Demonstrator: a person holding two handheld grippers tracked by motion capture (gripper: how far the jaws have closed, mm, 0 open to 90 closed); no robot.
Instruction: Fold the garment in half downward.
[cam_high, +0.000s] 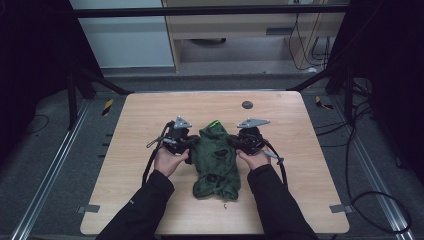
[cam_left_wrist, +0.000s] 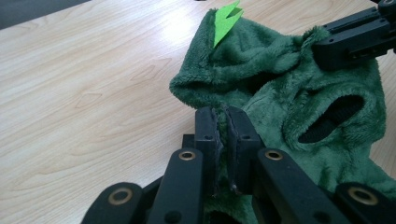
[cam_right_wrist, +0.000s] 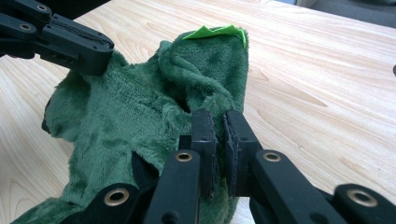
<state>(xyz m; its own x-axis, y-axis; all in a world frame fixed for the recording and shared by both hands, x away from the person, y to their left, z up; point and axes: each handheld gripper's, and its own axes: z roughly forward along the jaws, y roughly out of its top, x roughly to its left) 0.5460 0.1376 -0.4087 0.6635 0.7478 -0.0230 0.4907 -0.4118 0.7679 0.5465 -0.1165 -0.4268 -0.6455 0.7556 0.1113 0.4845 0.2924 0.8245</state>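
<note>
Pinching the green plush garment (cam_high: 216, 160) from both sides, the two grippers each hold only a thin fold of it. The garment lies near the middle of the bench (cam_high: 150, 210), its crumpled hem toward the near edge and its raised top, carrying a bright green tag (cam_high: 215, 123), toward the far edge.

In the left gripper view, the left gripper (cam_left_wrist: 227, 135) has its jaws nearly together with fleece caught between the pads. In the right gripper view, the right gripper (cam_right_wrist: 221, 135) is likewise clamped on a ridge of the pile.

My judgement is that the main risk is slippage. The bites look shallow and the plush is thick and springy, so a pull or lift could drag the fabric out of one side and let the garment sag or twist. Uneven pulling could also bunch the cloth instead of spreading it. An opening (cam_left_wrist: 332, 119) with a dark lining lies just beside the left jaws, and a pad could snag its rim.

How many layers each pair of jaws holds cannot be told. The garment's shape is hard to read while crumpled, and its underside is hidden. Toward the far edge, a small dark round spot (cam_high: 247, 105) on the bench is too small to identify.
</note>
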